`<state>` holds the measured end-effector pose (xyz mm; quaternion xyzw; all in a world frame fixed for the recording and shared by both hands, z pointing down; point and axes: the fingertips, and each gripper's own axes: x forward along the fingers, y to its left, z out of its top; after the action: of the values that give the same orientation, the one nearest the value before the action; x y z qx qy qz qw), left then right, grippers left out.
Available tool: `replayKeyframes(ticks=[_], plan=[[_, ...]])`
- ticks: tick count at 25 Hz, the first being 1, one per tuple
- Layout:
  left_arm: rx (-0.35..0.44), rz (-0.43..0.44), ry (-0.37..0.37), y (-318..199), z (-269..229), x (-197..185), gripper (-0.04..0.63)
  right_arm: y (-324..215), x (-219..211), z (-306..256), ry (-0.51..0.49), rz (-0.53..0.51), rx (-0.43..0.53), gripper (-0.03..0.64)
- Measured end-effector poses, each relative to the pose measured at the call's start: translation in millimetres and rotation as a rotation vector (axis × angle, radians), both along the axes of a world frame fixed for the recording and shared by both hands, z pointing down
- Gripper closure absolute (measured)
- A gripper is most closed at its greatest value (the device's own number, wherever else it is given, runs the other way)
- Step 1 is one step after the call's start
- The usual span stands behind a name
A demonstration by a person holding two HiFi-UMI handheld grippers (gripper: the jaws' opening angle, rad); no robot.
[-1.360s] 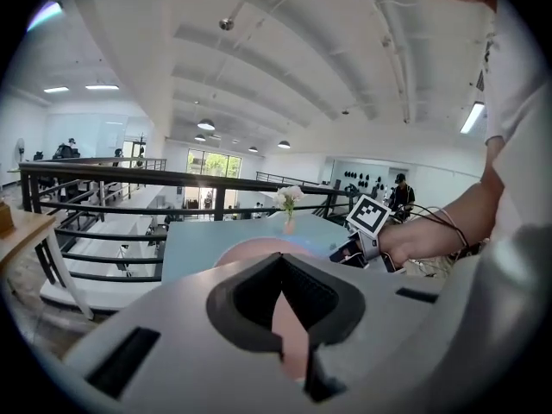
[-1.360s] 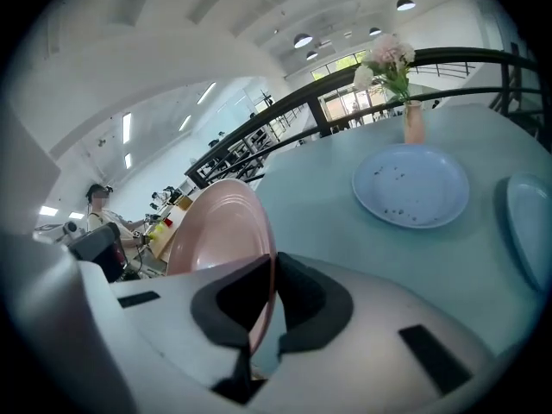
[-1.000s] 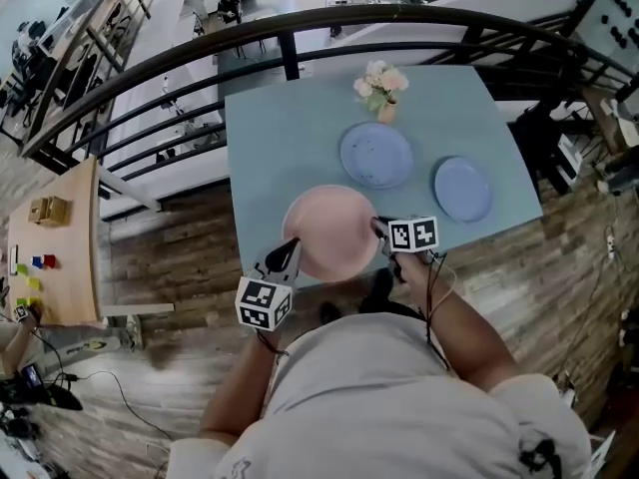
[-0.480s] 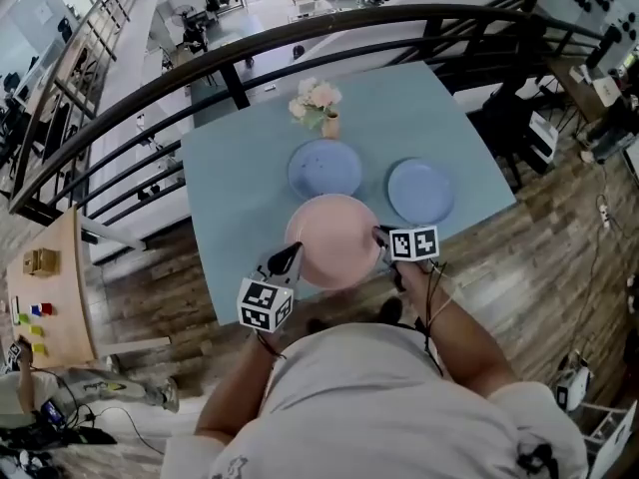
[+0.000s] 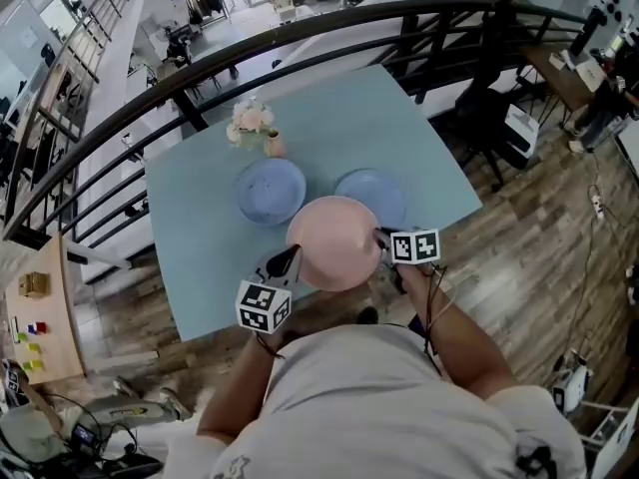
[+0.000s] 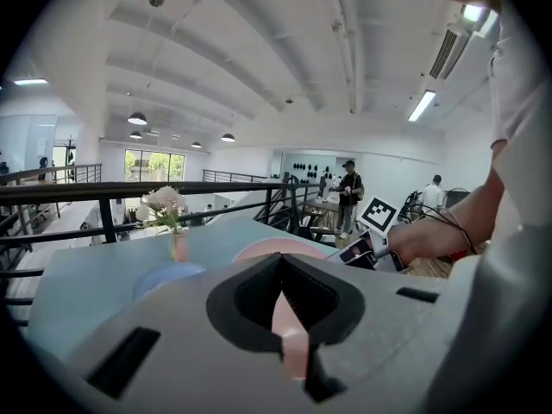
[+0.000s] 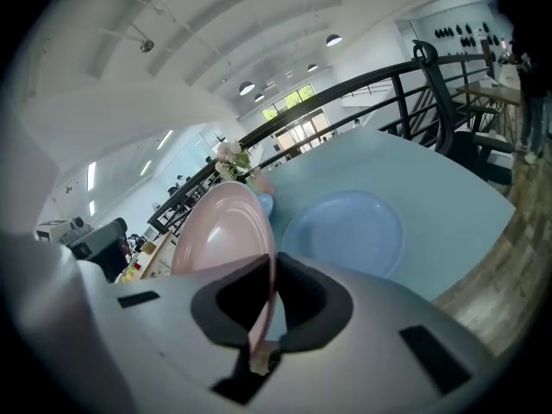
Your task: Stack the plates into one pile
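A large pink plate (image 5: 334, 242) is held up over the light-blue table (image 5: 200, 257) by both grippers. My left gripper (image 5: 286, 259) is shut on its left rim, which shows as a pink strip (image 6: 289, 339) between the jaws. On the plate's right rim (image 7: 261, 313) my right gripper (image 5: 382, 239) is shut. Two blue plates lie on the table: a bigger one (image 5: 272, 190) at the back left and a smaller one (image 5: 374, 193), whose near edge the pink plate covers. In the right gripper view the smaller blue plate (image 7: 345, 231) lies just beyond the tilted pink plate (image 7: 226, 231).
A small vase with pale flowers (image 5: 258, 128) stands behind the bigger blue plate, near the table's far edge. A dark curved railing (image 5: 300, 30) runs behind the table. Wood floor (image 5: 519, 228) lies to the right. People stand far off in the left gripper view.
The pink plate, gripped at both rims, has travelled from the table's near left part toward the two blue plates and now overlaps the smaller one. Both grips are unchanged.
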<state>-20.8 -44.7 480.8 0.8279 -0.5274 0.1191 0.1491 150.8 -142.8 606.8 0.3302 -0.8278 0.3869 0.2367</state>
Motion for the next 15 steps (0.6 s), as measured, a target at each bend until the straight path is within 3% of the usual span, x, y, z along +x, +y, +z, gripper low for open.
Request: replayKeyframes(ticks=[8,15], plan=[[-0.021,0.043,-0.008,-28.0,5.3,69.7,0.591,-21.8,83.9,2.0,-0.014,0.071,-0.008,0.591],[-0.038,0.064,-0.018,-52.0,11.9,85.5,0.591,-32.3,115.2,12.7,-0.013,0.124,-0.043,0.591]])
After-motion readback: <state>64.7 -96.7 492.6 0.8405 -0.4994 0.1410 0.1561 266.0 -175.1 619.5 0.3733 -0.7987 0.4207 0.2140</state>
